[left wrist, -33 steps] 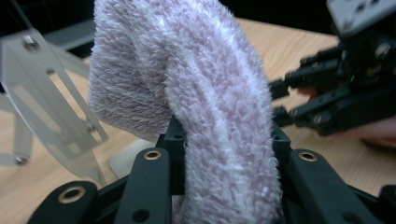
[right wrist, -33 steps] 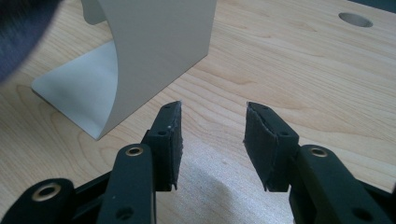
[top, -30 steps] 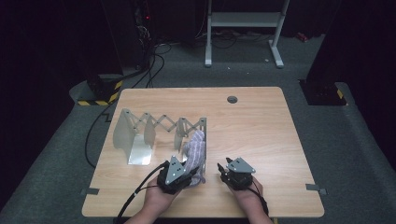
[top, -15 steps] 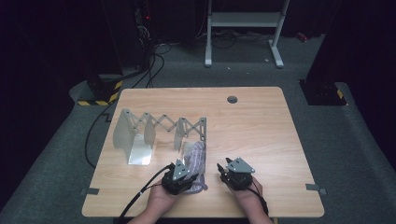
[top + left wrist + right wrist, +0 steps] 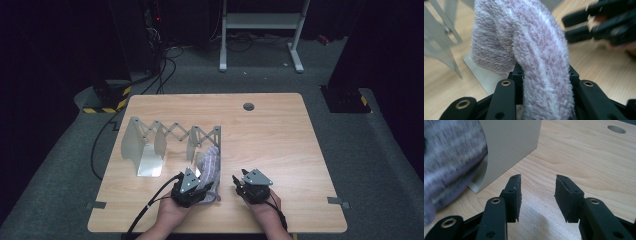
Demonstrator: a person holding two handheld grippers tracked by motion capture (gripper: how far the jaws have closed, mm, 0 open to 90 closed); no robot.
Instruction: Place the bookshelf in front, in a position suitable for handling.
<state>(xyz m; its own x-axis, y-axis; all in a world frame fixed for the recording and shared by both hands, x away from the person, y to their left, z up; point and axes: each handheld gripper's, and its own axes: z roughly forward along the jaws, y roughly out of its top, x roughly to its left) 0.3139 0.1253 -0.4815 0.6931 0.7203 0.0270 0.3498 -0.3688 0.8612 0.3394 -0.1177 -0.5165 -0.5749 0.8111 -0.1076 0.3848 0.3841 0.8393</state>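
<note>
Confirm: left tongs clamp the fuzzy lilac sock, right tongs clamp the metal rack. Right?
Half right. The left tongs do clamp the fuzzy lilac sock, but the right tongs are open over bare table with nothing between them, apart from the metal rack. The right gripper view shows it.
</note>
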